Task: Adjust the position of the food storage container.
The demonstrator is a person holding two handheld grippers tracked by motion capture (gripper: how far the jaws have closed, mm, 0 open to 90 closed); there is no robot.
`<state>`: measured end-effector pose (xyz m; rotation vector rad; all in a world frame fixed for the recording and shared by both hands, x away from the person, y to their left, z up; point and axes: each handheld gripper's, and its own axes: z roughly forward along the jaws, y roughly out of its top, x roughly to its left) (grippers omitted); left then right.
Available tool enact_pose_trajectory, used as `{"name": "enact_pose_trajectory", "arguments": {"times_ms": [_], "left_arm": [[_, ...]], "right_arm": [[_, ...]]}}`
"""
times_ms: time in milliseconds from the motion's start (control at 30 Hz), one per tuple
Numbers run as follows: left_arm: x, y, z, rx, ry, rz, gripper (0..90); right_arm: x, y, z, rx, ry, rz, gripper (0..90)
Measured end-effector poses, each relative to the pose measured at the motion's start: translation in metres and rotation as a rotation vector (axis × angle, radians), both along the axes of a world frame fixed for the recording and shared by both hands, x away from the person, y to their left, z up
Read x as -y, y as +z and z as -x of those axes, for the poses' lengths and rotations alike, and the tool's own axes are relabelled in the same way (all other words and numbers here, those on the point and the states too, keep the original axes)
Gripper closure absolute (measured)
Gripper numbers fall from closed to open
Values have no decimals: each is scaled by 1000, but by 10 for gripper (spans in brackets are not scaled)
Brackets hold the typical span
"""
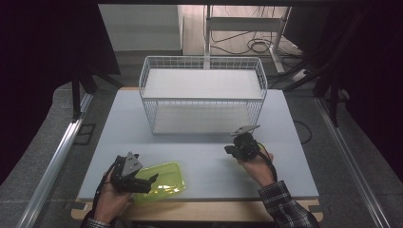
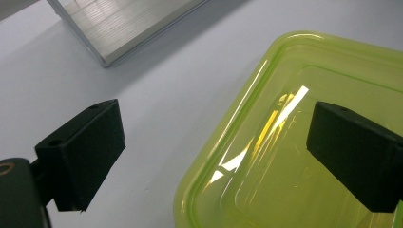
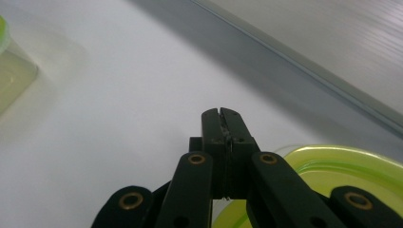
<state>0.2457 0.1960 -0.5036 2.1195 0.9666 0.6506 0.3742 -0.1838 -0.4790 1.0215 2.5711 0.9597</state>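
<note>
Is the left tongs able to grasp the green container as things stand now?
Probably yes. The left tongs stand open, straddling the rim of the green container, one jaw outside on the table and one over its inside; nothing lies between.

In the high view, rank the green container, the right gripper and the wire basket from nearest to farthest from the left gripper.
1. Green container: right beside the left gripper, whose open jaws reach over its left end.
2. Right gripper: across the table, to the right.
3. Wire basket: at the table's back, centre.

rack (image 1: 202, 95) behind, table (image 1: 285, 142) centre | container (image 1: 164, 180) front-left (near edge) | left tongs (image 1: 147, 183) over it
</note>
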Motion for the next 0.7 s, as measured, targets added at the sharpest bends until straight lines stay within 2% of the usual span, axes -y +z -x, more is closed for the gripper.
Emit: {"name": "enact_pose_trajectory", "arguments": {"times_ms": [33,67,233,267,433,700], "left_arm": [[0,0,0,2,0,2,52],[0,0,0,2,2,4,52],[-1,0,0,-1,3,1,52],[-1,-1,-1,-2,3,-7,51],[-1,-1,-1,0,6,-2,49],[-2,-1,0,4,13,-9,49]], "right_arm": [[8,1,2,-1,-18,1,889],[8,1,2,-1,-18,1,889],[31,2,7,0,-62,-2,888],[42,2,8,7,-85,-5,885],[65,3,11,21,-140,-19,882],[85,5,13,33,-210,-21,882]]}}
